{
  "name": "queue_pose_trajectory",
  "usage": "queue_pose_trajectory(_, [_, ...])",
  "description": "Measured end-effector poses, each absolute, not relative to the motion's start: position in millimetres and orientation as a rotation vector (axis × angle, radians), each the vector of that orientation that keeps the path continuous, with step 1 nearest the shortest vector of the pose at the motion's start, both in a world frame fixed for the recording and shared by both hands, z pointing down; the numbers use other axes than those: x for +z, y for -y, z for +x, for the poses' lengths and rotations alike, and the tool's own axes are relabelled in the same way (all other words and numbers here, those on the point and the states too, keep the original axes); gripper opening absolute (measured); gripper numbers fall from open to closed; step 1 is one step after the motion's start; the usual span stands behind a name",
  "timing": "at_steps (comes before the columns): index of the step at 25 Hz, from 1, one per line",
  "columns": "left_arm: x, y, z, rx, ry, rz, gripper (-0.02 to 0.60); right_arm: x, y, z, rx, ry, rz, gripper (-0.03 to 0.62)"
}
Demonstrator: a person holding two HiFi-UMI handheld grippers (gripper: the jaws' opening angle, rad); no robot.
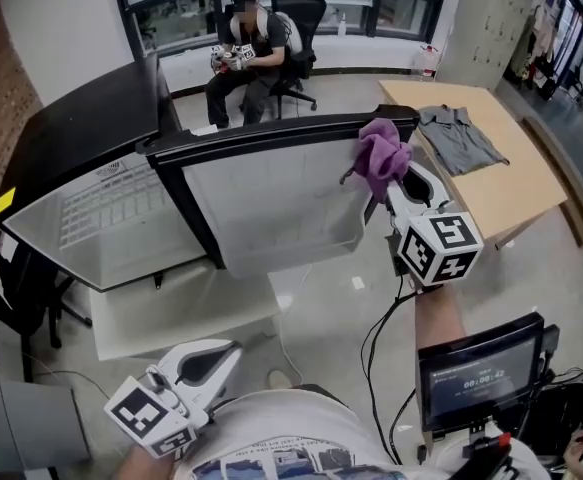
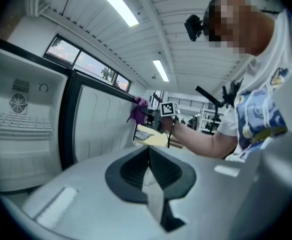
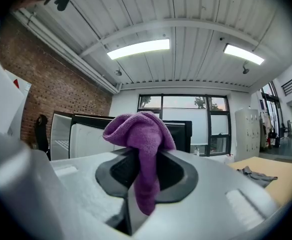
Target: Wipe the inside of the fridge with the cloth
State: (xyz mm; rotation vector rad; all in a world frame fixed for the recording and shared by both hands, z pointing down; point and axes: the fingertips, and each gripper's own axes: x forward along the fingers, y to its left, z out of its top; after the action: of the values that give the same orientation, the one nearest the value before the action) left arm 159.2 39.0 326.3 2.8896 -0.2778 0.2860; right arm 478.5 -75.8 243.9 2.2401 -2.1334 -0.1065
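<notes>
The black fridge stands open at the left, its white inside and wire shelf in sight. Its door swings out toward me, white inner lining facing me. A purple cloth is bunched at the door's top right corner, with my right gripper shut on it. In the right gripper view the cloth hangs down between the shut jaws. My left gripper is low by my body, shut and holding nothing. The left gripper view also shows the cloth against the door.
A wooden table with a grey shirt stands to the right of the door. A person sits on an office chair behind the fridge. A small screen and cables hang by my right arm.
</notes>
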Motion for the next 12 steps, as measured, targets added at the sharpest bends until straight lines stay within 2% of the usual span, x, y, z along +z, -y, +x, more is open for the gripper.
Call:
queue_pose_trajectory(5, [324.7,-35.7,150.1,0.291,0.319,2.879,0.006,233.9,69.7,438.4,-0.118,2.258,2.181,0.08])
queue_pose_trajectory(12, [321.1,-32.7,135.4,0.298,0.368,2.872,0.006,241.3,84.0,313.3,-0.133,2.544,1.792,0.08])
